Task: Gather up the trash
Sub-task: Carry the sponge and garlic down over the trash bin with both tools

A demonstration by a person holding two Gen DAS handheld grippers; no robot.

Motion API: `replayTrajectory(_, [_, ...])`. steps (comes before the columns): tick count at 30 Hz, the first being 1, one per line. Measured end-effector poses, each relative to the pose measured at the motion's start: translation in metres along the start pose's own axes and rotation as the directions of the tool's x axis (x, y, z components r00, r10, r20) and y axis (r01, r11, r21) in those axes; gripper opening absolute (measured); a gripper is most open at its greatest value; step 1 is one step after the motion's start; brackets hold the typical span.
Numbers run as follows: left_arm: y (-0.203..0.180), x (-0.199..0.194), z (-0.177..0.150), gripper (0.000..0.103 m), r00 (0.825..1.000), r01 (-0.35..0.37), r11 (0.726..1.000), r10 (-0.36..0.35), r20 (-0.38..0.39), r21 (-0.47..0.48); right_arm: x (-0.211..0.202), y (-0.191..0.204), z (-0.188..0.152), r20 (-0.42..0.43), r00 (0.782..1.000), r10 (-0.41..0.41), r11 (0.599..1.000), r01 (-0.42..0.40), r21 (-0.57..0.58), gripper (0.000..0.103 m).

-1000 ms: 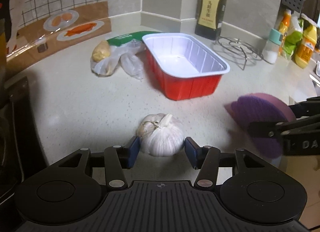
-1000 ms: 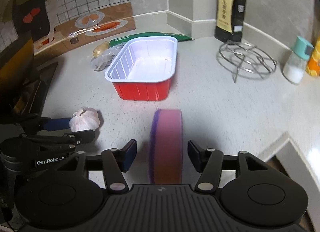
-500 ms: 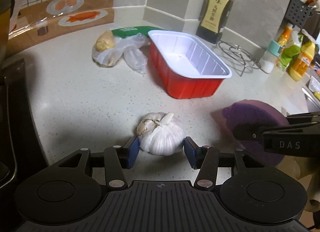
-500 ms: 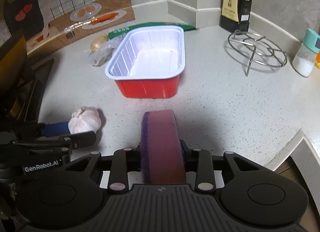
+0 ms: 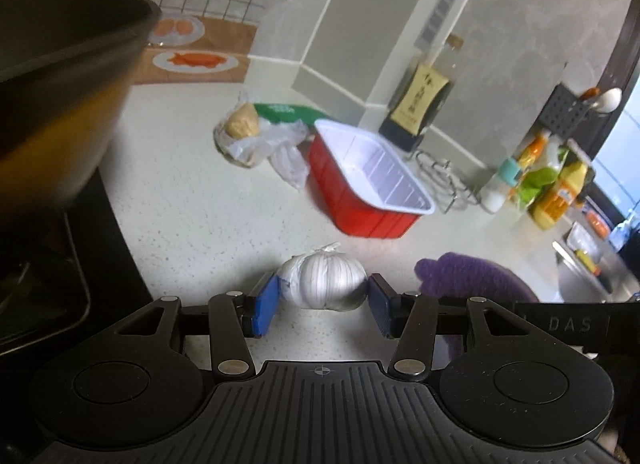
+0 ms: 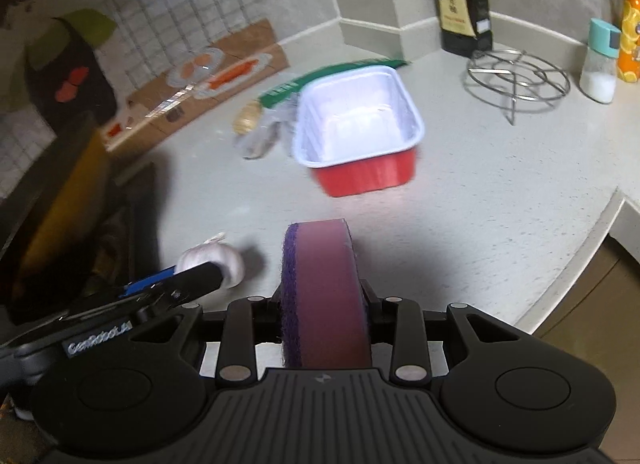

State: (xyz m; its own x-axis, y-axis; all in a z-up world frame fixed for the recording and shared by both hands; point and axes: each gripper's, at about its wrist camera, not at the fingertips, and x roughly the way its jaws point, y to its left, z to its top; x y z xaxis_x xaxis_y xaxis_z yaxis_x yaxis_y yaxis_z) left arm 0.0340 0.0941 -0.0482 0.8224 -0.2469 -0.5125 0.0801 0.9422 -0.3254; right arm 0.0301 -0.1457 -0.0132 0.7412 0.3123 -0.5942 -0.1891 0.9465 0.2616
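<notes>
My left gripper [image 5: 322, 304] is shut on a white garlic bulb [image 5: 324, 283] and holds it above the pale counter; the bulb also shows in the right wrist view [image 6: 214, 258]. My right gripper [image 6: 324, 304] is shut on a purple and pink sponge [image 6: 322, 296], held on edge; the sponge also shows in the left wrist view [image 5: 472, 276]. A red tray with a white inside [image 5: 370, 187] [image 6: 358, 131] stands empty further back. A crumpled clear plastic bag with ginger [image 5: 256, 135] and a green packet [image 5: 286, 111] lie left of the tray.
A dark pan [image 5: 60, 75] on a black stove [image 5: 52, 264] is at the left. A dark sauce bottle [image 6: 462, 3], a wire trivet [image 6: 518, 77] and a salt shaker [image 6: 600, 63] stand at the back right. The counter edge [image 6: 576, 260] curves at the right.
Both grippers have lifted and tilted up. The garlic has come off the counter in the left gripper. The right gripper closed on the sponge a moment ago and still holds it.
</notes>
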Motion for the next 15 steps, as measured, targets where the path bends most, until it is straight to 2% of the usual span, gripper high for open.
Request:
replayTrajectory(7, [-0.022, -0.028, -0.01, 0.054, 0.999, 0.046, 0.999, -0.046, 0.005, 0.027, -0.032, 0.006, -0.018, 0.056, 0.998, 0.02, 1.0, -0.02, -0.012, 0.032])
replayTrajectory(11, [-0.066, -0.023, -0.023, 0.054, 0.997, 0.068, 0.993, -0.065, -0.039, 0.095, -0.056, -0.011, -0.038, 0.098, 0.995, 0.015, 1.0, -0.013, -0.018, 0.032])
replayTrajectory(15, [-0.123, -0.013, -0.048, 0.054, 0.991, 0.099, 0.98, -0.082, -0.105, 0.175, -0.087, -0.058, -0.069, 0.14, 0.989, -0.044, 0.999, 0.04, 0.028, 0.032])
